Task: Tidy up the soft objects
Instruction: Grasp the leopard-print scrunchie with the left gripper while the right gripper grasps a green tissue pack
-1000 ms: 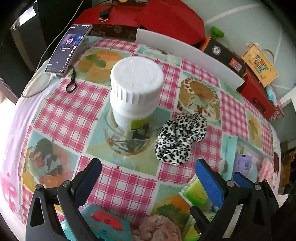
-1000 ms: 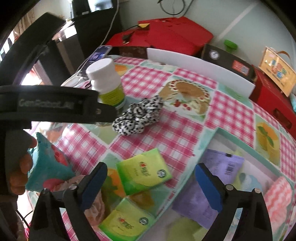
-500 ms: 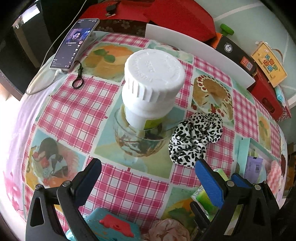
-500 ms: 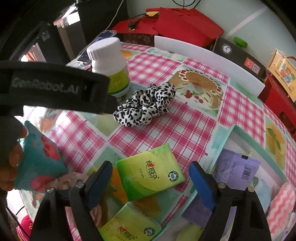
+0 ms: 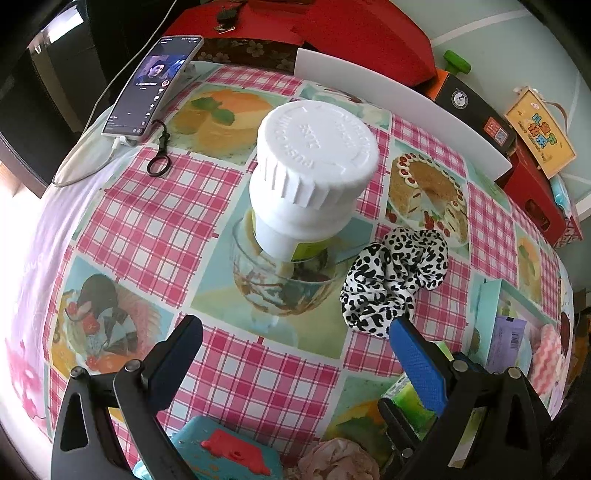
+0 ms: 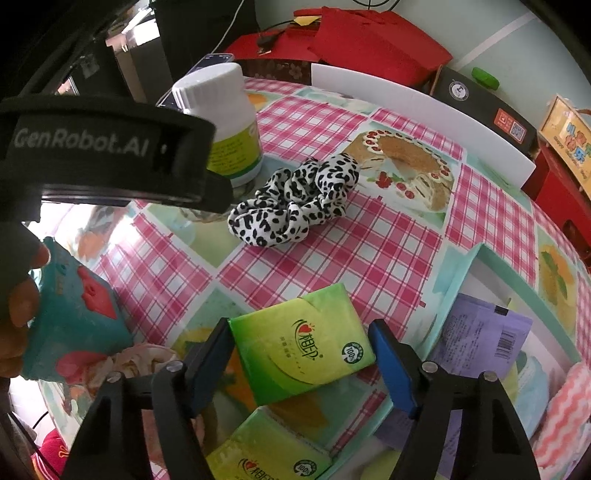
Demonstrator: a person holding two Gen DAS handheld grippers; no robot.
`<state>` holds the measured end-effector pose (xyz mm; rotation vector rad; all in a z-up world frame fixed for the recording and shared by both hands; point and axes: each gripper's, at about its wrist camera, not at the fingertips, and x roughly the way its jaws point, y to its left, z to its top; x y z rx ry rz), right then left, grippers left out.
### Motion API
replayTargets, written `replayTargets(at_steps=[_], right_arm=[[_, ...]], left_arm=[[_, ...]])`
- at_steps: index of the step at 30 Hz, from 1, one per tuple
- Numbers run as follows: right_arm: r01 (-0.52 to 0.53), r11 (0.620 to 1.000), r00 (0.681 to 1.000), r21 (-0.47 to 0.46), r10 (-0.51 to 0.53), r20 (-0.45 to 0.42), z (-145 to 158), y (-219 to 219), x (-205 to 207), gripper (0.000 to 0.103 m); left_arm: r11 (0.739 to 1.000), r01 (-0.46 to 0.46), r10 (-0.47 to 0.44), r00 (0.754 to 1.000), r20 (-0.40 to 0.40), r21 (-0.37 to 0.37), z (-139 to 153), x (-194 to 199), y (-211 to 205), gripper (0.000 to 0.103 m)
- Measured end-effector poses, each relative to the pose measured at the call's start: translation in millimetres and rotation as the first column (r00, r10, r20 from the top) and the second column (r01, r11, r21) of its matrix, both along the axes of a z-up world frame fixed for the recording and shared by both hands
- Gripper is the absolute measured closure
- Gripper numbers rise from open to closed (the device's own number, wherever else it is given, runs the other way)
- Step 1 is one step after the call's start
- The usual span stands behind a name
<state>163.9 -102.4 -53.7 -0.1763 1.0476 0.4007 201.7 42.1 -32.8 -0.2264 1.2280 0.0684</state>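
A leopard-print scrunchie [image 5: 393,278] lies on the checked tablecloth, right of a white-capped bottle [image 5: 312,184]; it also shows in the right wrist view [image 6: 295,201]. My left gripper [image 5: 291,354] is open and empty, hovering just in front of the bottle and scrunchie. My right gripper [image 6: 301,363] is open, its fingers either side of a green tissue pack [image 6: 301,341] lying on the table. A second green pack [image 6: 269,452] lies below it. A teal tray [image 6: 469,273] at the right holds a purple packet [image 6: 476,338] and a pink-striped cloth [image 6: 565,410].
A teal pouch with red shapes [image 6: 74,314] and a pink scrunchie [image 5: 332,458] sit at the near edge. A phone [image 5: 153,85] with cable lies far left. A white board [image 5: 402,107], red boxes [image 5: 369,33] and a black box [image 5: 476,110] line the back.
My right gripper has moved down and forward so its fingers now straddle the green tissue pack. My left gripper has shifted left and closer, toward the bottle.
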Motion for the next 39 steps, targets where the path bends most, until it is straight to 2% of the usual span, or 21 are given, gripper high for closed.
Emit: replayTargets(at_steps=[9, 17, 25, 33, 39], right_arm=[[0.024, 0.998, 1.0, 0.051, -0.025, 0.015, 12, -8, -2, 0.027], [0.065, 0.994, 0.996, 0.089, -0.07, 0.056, 37, -21, -8, 0.027], [0.169, 0.981, 0.983, 0.096, -0.175, 0.06, 54, -56, -11, 0.027], [0.255, 0.962, 0.963, 0.101, -0.262, 0.058, 58, -90, -12, 0.027], [0.297, 0.948, 0.951, 0.113, -0.304, 0.051, 58, -106, -12, 0.027]], left_arm=[[1.0, 0.006, -0.006, 1.0, 0.016, -0.008, 5, 0, -3, 0.002], [1.0, 0.008, -0.008, 1.0, 0.025, -0.017, 8, 1, -4, 0.002], [0.999, 0.038, -0.037, 0.999, 0.023, -0.033, 3, 7, -18, 0.002], [0.997, 0.063, -0.061, 0.997, 0.044, -0.05, -3, 18, -34, 0.003], [0.996, 0.064, -0.061, 0.997, 0.038, -0.057, -16, 27, -41, 0.011]])
